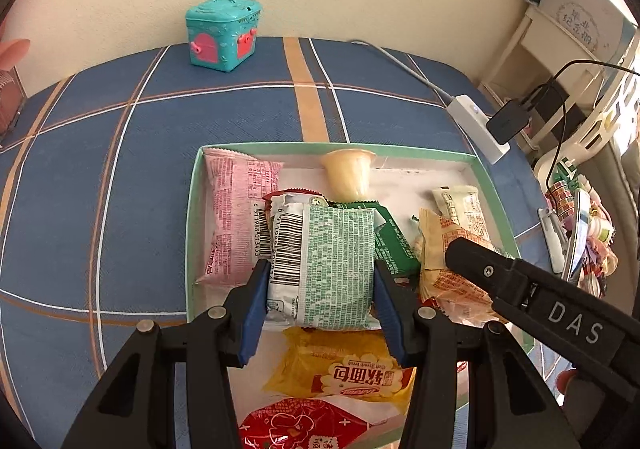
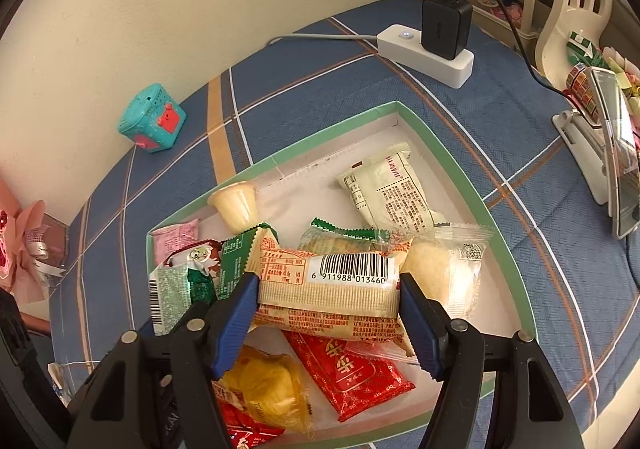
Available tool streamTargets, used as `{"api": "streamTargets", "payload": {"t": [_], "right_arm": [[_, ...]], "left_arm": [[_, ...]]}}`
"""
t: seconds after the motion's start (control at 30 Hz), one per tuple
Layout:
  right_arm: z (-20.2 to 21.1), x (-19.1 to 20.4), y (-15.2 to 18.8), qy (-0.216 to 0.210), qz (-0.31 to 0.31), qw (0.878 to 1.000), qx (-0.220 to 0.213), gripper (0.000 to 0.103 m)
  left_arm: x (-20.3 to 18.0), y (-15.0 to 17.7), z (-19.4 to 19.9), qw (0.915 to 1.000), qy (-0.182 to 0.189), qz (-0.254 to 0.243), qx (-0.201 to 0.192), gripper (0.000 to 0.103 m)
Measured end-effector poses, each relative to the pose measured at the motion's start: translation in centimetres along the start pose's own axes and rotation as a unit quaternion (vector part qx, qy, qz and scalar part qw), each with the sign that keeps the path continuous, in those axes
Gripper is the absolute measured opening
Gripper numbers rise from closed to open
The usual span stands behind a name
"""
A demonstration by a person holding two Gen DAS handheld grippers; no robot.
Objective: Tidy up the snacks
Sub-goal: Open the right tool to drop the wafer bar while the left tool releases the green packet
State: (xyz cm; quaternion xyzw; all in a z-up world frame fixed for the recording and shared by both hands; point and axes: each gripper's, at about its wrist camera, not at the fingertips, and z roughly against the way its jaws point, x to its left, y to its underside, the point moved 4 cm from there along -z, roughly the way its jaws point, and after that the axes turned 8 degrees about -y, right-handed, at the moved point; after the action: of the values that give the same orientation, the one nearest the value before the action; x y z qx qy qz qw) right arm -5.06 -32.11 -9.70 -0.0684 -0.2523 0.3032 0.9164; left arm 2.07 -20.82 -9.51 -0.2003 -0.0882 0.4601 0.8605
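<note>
Right wrist: cream packet [image 2: 328,291] crosswise, level.

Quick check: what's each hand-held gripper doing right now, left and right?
Left hand-held gripper: closed on the green-and-white snack packet, over the tray.
Right hand-held gripper: closed on the beige barcoded snack packet.

both grippers [image 1: 320,289] [image 2: 328,313] clamped, downward-tilted

2 close, downward views; shared tray [image 1: 192,217]
</note>
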Motion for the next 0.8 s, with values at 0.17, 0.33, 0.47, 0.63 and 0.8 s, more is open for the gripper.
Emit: {"api": "streamTargets", "payload": {"t": [0.17,0.33,0.47,0.63,0.8], "right_arm": [[-0.5,-0.2,0.1,-0.001,-0.003,1.000,0.008,0.075],[-0.3,0.1,0.1,0.004,0.008,1.000,0.012,0.075],[0.0,0.2,0.0,-0.002,0.009,1.000,0.008,0.080],[1.0,0.6,-0.1,-0.008,0.014,1.000,-0.004,0.087],[1.7,0.9,0.1,-0.003,0.022,1.000,-0.008,0.087]], "left_arm": [[0.2,0.1,-0.2,0.9999,0.005,0.006,0.008,0.052],[0.2,-0.1,0.1,0.9999,0.008,0.005,0.013,0.053],[0.5,-0.3,0.8,0.9999,0.008,0.007,0.010,0.057],[1.5,-0.6,1.9,0.9997,0.011,0.021,0.011,0.058],[3.5,-0.7,3.1,0.9990,0.006,0.044,0.009,0.058]]}}
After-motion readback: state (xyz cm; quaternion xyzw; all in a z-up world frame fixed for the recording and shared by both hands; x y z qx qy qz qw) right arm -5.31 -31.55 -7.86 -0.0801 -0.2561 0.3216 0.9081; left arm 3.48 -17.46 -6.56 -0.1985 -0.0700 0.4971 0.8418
